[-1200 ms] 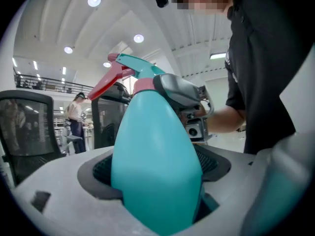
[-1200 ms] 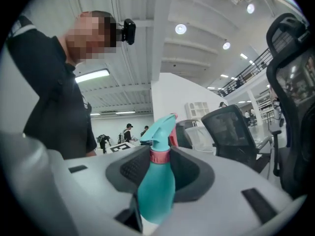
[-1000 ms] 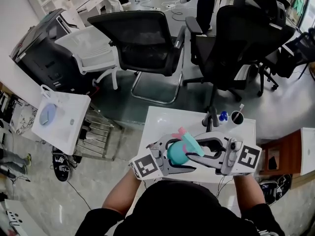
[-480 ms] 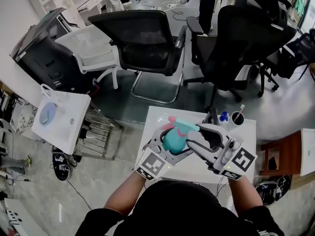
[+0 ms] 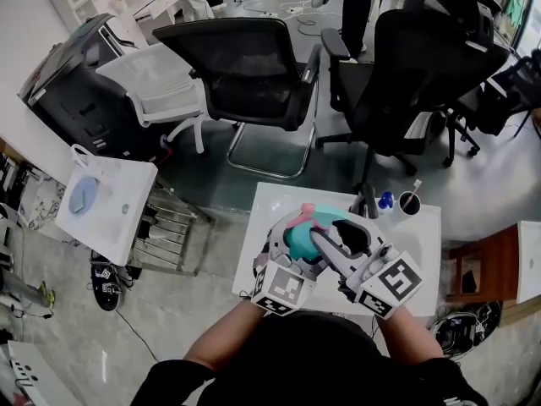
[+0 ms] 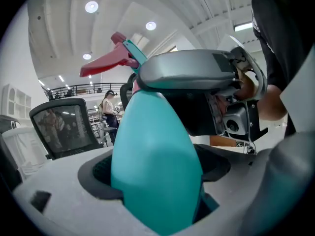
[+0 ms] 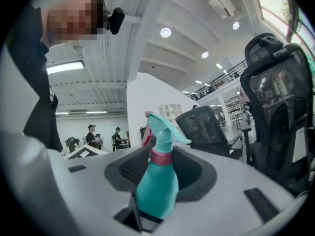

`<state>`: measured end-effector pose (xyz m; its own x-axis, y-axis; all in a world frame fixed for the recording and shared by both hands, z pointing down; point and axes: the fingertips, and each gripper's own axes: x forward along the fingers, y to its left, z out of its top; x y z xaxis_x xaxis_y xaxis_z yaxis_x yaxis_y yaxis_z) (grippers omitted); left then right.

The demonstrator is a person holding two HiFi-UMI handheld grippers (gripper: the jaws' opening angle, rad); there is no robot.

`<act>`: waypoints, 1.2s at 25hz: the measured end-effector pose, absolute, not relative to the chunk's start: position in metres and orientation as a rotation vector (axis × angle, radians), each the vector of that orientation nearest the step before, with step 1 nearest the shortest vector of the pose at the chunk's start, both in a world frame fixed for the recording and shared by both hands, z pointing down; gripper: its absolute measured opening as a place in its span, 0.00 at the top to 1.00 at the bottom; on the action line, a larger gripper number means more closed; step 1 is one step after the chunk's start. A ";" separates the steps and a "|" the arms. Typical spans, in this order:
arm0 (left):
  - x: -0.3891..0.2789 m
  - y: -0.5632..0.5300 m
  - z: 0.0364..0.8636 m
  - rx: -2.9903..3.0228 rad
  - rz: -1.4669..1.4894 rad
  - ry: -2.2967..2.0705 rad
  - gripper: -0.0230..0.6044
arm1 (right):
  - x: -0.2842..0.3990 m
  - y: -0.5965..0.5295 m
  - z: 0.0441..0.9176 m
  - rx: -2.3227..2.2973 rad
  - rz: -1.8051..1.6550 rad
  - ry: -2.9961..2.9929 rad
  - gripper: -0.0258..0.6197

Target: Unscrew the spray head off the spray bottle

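Grip on the body belongs to the left gripper (image 6: 156, 181), its jaws closed against the teal flanks of the bottle (image 5: 297, 237), which it holds over the white table (image 5: 423, 227). The head (image 7: 162, 127) is on, so I judge the step to be taking hold of the pink collar (image 7: 161, 157) for a turn. The right gripper (image 7: 160, 165) has its jaws wide, one on each side of that collar, with dark gaps showing; they have just been closing a little. Next they need to pinch the collar squarely, then twist while the left holds firm. The bottle's base is cut off in both gripper views, the collar hides the thread, and in the head view the grippers cover most of the bottle.
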<state>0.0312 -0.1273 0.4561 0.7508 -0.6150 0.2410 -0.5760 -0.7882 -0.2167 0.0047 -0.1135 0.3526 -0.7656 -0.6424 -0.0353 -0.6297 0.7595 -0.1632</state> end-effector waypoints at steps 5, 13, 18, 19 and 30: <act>0.033 -0.124 0.458 -2.825 -0.450 0.946 0.24 | 0.005 -0.111 0.349 -1.041 -0.233 2.850 0.74; 0.044 -0.107 0.455 -2.935 -0.419 0.699 0.24 | 0.005 -0.103 0.351 -0.888 -0.247 2.937 0.75; 0.051 -0.083 0.442 -3.014 -0.320 0.421 0.24 | 0.001 -0.087 0.347 -0.626 -0.216 3.023 0.75; 0.052 -0.077 0.442 -3.028 -0.301 0.366 0.24 | 0.000 -0.083 0.347 -0.561 -0.207 3.043 0.75; 0.054 -0.042 0.429 -3.081 -0.136 0.043 0.24 | -0.002 -0.058 0.338 -0.176 -0.225 3.012 0.74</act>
<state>0.0537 -0.0418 0.4286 0.9957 -0.0303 0.0870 -0.0253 -0.9980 -0.0586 -0.0022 -0.0579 0.3384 -0.9865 -0.1243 -0.1062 -0.1071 0.9822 -0.1545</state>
